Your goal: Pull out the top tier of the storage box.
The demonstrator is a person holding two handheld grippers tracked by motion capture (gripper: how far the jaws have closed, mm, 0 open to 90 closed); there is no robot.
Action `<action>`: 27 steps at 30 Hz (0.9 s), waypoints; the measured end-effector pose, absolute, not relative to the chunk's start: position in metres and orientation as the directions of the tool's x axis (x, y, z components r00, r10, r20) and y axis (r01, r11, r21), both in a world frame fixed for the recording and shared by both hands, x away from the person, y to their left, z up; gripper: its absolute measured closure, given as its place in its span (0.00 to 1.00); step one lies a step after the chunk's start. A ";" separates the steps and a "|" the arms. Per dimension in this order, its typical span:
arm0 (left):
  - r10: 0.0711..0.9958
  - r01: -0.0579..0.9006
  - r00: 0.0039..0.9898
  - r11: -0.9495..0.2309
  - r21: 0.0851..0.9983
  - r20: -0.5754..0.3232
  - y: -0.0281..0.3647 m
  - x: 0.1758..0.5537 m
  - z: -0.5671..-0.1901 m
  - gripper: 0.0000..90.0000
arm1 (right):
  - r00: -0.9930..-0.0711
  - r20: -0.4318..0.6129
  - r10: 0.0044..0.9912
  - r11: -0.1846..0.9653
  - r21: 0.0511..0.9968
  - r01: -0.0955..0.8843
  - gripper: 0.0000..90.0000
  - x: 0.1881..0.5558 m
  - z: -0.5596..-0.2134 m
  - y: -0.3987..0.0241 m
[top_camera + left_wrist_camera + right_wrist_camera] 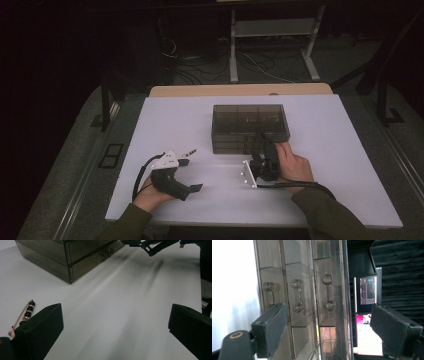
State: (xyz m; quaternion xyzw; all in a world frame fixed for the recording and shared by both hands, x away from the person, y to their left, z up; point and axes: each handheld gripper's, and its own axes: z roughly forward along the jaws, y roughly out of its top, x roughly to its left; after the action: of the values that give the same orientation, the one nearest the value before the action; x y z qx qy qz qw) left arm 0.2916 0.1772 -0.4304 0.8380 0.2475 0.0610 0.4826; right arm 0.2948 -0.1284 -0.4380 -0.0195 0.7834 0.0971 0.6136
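A smoky see-through drawer box (pixel 250 127) stands at the middle back of the white table (pixel 330 170). My right gripper (pixel 260 146) is at the box's front right, turned on its side. In the right gripper view its jaws (pixel 328 315) stand open before the drawer fronts, the middle drawer handle (pixel 297 295) and another handle (pixel 329 292) just beyond them, with no pad pressing. My left gripper (pixel 191 175) rests open near the front left, nothing between its fingers (pixel 116 315). A gold pin with black beads (pixel 189 151) lies just beyond it, beside its left jaw (pixel 25 315).
The box's corner (pixel 67 265) is ahead of the left gripper, with the right gripper (pixel 150 245) farther off. Behind the table are a desk frame (pixel 272 45), floor cables (pixel 200 65) and lit screens (pixel 367 290). Bare tabletop lies between the two grippers.
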 end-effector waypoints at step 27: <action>0.472 0.349 0.872 -0.412 0.842 -0.131 0.177 0.292 -0.430 0.00 | -0.224 -0.973 0.053 0.984 0.089 -0.151 0.58 0.292 -0.440 -0.125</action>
State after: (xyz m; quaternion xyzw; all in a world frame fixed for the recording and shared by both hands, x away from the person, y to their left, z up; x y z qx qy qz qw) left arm 0.2918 0.1772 -0.4302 0.8377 0.2452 0.0635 0.4838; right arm 0.2923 -0.1246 -0.4396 -0.0314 0.7781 0.0823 0.6219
